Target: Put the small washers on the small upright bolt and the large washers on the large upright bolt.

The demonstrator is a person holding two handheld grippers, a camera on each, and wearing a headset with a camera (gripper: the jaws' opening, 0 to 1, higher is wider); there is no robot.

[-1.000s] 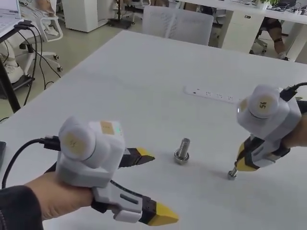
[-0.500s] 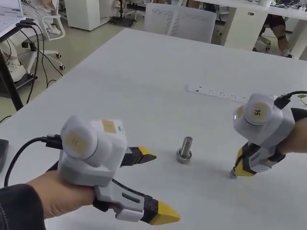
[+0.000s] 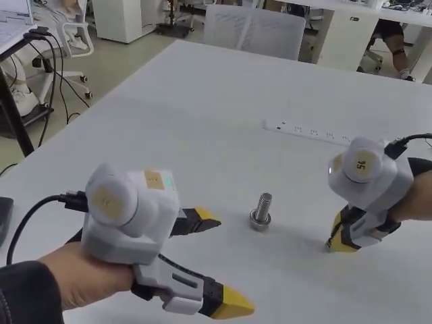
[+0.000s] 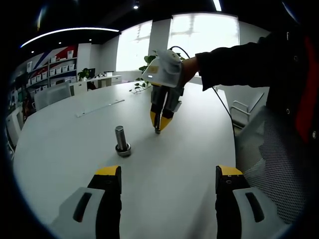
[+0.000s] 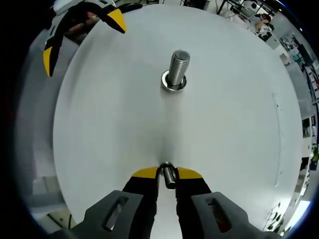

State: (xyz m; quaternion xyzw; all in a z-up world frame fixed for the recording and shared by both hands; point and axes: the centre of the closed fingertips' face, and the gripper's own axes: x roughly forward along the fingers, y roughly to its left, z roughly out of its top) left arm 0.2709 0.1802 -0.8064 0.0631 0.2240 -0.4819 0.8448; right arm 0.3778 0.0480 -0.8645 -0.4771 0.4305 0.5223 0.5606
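White tabletop carries everything. The right gripper points steeply down, its yellow-tipped jaws pinched shut on the small bolt, which stands upright at the surface. Its round sticker bears a number, perhaps 56, too blurred to be sure. The left gripper sits low and nearly level in the left hand, jaws spread wide, holding nothing. Between the two grippers stands the large bolt, upright and apart from both. Beyond it lies a white power strip.
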